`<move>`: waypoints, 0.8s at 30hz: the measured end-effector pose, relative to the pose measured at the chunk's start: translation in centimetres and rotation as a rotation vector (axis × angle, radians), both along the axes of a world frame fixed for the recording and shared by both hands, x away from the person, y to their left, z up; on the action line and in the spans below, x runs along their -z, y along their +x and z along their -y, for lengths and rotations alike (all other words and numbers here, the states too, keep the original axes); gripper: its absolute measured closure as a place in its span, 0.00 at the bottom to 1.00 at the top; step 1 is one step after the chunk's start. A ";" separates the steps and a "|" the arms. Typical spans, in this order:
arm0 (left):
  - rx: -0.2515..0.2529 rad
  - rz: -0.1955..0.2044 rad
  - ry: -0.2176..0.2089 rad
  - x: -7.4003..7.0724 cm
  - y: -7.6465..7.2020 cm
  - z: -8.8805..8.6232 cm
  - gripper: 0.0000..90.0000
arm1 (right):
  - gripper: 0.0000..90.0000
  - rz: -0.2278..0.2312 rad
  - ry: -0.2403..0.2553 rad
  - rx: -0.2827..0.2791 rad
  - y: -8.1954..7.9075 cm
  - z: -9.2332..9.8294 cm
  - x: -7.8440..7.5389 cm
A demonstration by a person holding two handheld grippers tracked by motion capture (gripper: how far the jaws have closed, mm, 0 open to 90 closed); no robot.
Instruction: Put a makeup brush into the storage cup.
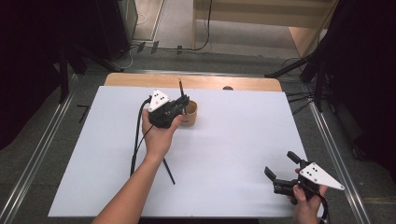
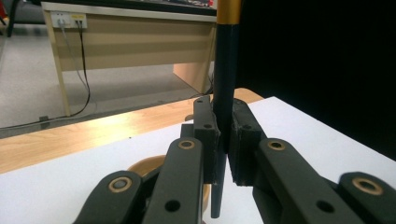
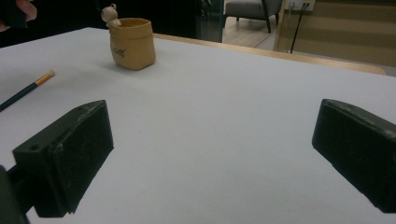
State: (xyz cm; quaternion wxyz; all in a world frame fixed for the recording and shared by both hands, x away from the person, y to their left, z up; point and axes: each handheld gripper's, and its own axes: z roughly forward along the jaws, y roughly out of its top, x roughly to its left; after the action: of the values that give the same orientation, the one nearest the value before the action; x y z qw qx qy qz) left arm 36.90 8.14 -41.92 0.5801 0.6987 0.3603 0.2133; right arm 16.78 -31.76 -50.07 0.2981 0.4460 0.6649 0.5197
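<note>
At the bottom centre of the frame the left gripper (image 2: pixel 223 140) has its two black jaws clamped on a dark pencil (image 2: pixel 225 84), which stands upright between them. A gold band shows on the pencil at the top edge of the frame, and its lower end hangs below the pads. Low and left of centre, behind the jaws, sits the rim of a tan cup (image 2: pixel 142 166). A white table sheet (image 2: pixel 299 121) spreads beneath, with a wooden table edge (image 2: pixel 70 140) running across the left.
</note>
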 end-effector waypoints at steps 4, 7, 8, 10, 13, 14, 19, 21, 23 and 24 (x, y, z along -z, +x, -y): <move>-0.014 0.005 0.009 0.3 0.5 0.3 0.93 | 0.00 -0.003 0.002 0.001 0.0 0.0 0.0; -0.031 0.005 0.011 0.7 0.9 0.6 0.93 | 0.00 -0.005 0.005 0.003 0.0 0.0 0.1; -0.038 0.004 0.012 0.8 1.0 0.7 0.93 | 0.00 -0.004 0.004 0.003 0.0 0.1 0.1; -0.045 0.005 0.020 1.1 1.2 0.9 0.93 | 0.00 -0.007 0.005 0.003 0.0 0.1 0.1; -0.051 0.005 0.034 1.5 1.5 1.0 0.93 | 0.00 -0.007 0.005 0.002 0.0 0.1 0.1; -0.055 0.003 0.036 1.6 1.6 1.0 0.93 | 0.00 -0.007 0.007 0.001 0.0 0.1 0.1; -0.068 -0.005 0.043 2.0 1.9 1.3 0.93 | 0.00 -0.008 0.011 0.000 0.0 0.2 0.2; -0.070 -0.005 0.049 2.2 1.9 1.6 0.93 | 0.00 -0.010 0.011 0.001 0.0 0.2 0.2; -0.073 -0.006 0.056 2.4 2.0 1.8 0.93 | 0.00 -0.011 0.013 0.002 0.0 0.2 0.2; -0.073 -0.008 0.062 2.5 2.0 2.0 0.93 | 0.00 -0.011 0.012 0.002 0.0 0.2 0.2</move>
State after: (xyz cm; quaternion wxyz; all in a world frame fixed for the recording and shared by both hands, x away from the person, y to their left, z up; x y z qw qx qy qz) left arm 38.89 6.16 -44.45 0.5485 0.7035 0.3812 0.2428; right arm 16.73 -31.99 -50.27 0.2920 0.4513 0.6630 0.5210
